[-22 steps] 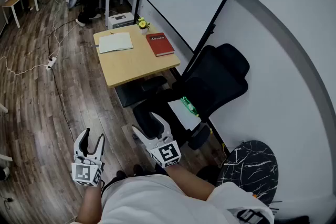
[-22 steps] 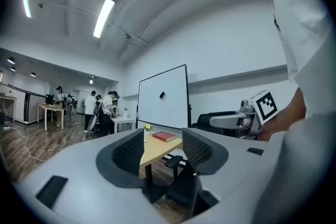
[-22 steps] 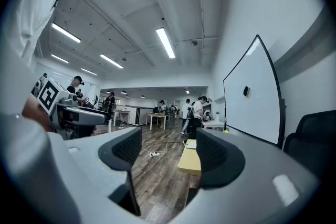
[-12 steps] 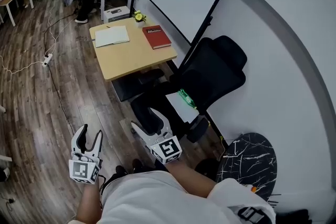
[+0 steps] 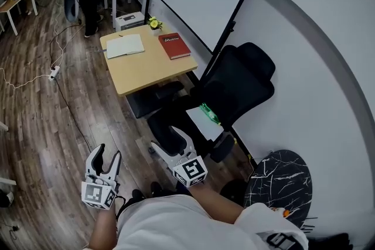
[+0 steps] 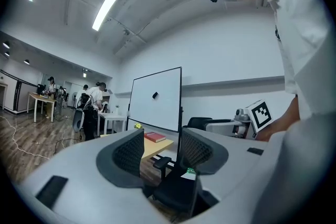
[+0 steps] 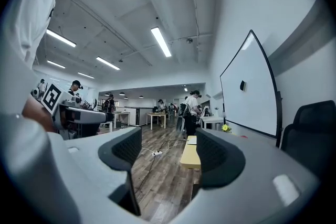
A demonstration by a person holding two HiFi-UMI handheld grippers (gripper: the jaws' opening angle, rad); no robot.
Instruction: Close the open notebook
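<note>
Low in the head view, close to the person's white-sleeved body, the left gripper (image 5: 106,156) and right gripper (image 5: 166,139) both hold their grey, mesh-padded jaws spread apart with nothing between them, over the dark wood-plank floor (image 5: 41,120). Just beyond the right gripper stands a black mesh-backed office chair (image 5: 237,88). Well apart from both grippers, the pale open notebook (image 5: 125,45) lies flat at the far left corner of the light wooden rectangular tabletop (image 5: 146,70), its spread of pages running across the tabletop's width. A closed red hardcover book (image 5: 176,45) lies beside it. Only the head view shows the notebook's pages. The right gripper view catches it as a thin pale sheet, and the left gripper view shows just the red book.
</note>
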